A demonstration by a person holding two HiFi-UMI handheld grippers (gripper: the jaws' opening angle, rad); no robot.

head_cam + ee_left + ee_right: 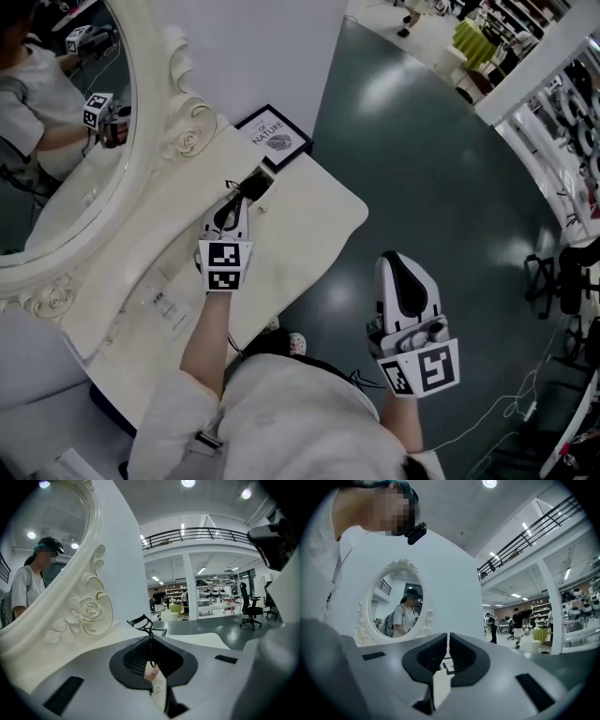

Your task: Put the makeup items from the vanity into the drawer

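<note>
My left gripper [242, 199] hovers over the cream vanity top [309, 225], shut on a black eyelash curler [255, 183]. In the left gripper view the curler [143, 621] sticks out from between the pads, its curved head up, and a small paper tag [158, 684] hangs from its handle. My right gripper [396, 262] is off the table's right side, above the dark floor, shut with nothing between its jaws. The right gripper view has the same gripper [447, 641] facing the vanity. No open drawer shows in any view.
An oval mirror in a carved white frame [178, 122] stands along the vanity's left. A black-framed picture [274, 137] leans at the far end. A small clear labelled item [167, 307] lies on the near part. Office chairs [562, 281] stand at the right.
</note>
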